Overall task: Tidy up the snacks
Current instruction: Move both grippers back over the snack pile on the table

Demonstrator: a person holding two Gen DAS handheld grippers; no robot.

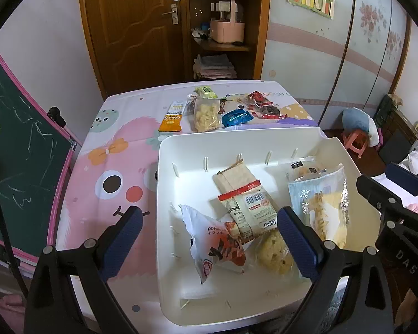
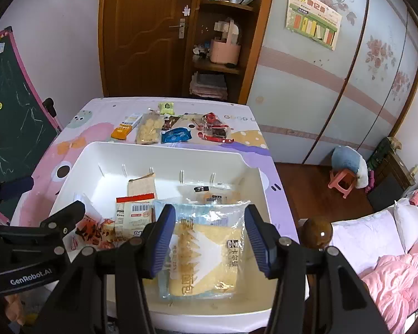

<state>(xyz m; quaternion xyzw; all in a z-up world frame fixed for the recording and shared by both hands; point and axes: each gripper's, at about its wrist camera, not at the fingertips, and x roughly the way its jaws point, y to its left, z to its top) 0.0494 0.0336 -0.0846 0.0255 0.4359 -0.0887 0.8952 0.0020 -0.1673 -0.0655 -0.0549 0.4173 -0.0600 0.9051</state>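
A white bin [image 1: 164,167] [image 2: 78,167] sits on the table and holds several snack packs: a pale blue bread pack [image 1: 320,206] [image 2: 203,247], a red-striped barcode pack [image 1: 248,211] [image 2: 135,217], a white and orange pack [image 1: 214,245] [image 2: 90,231]. My left gripper [image 1: 209,239] is open over the bin's near left part, empty. My right gripper [image 2: 209,239] is open just above the bread pack, straddling it. Loose snacks lie in a row beyond the bin: an orange bar [image 1: 171,118] [image 2: 124,129], a yellow puff bag [image 1: 206,117] [image 2: 149,129], a blue pack [image 1: 237,117] [image 2: 175,135], red packs [image 1: 264,105] [image 2: 216,130].
The table has a pink cartoon cloth [image 1: 111,167]. A green chalkboard [image 1: 16,128] leans at the left. A wooden door and shelf [image 1: 220,27] stand behind. A pink stool [image 2: 342,183] and a bed with pink bedding [image 2: 398,272] are at the right.
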